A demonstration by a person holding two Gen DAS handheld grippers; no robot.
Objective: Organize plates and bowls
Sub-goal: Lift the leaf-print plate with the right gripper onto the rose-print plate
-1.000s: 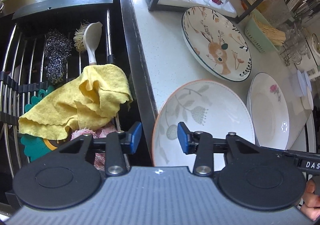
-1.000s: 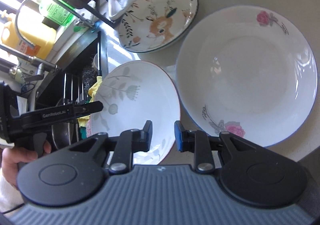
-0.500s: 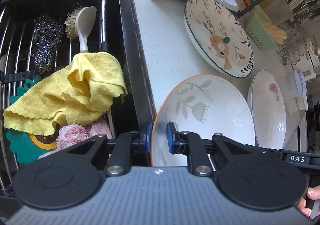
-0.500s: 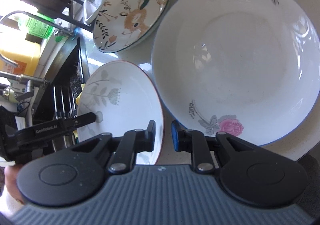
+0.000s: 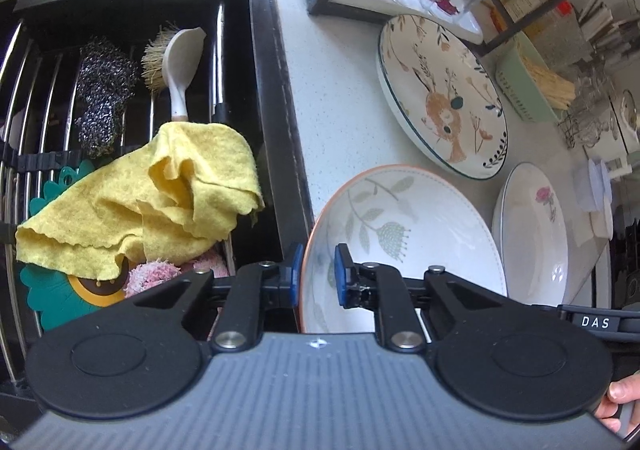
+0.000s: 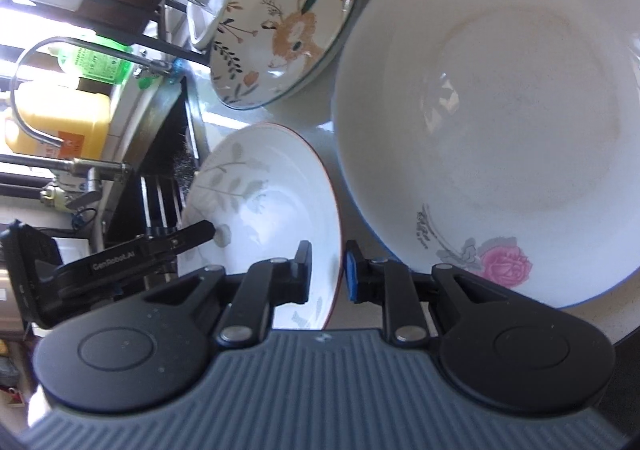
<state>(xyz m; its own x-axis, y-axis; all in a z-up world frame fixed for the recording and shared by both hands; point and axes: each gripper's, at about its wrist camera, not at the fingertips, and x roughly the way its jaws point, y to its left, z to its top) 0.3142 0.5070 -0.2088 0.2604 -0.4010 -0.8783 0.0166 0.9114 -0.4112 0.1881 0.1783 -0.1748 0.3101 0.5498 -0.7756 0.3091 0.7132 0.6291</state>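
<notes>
A: Both grippers pinch one bowl [image 5: 404, 246] — the left gripper [image 5: 316, 270] on its sink-side rim, the right gripper [image 6: 327, 270] on the opposite rim.

B: Risk?

A: Glazed rims may slip; an uneven lift could knock the rose plate [image 6: 500, 109] just right of the right gripper.

B: Surroundings?

A: Pale speckled desk [image 5: 340, 97], a sink [image 5: 276, 129] left of the left gripper, the deer plate [image 5: 440, 93] beyond.

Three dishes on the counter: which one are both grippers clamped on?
The leaf-print bowl with the orange rim, nearest the sink. The deer plate and rose bowl sit untouched.
</notes>
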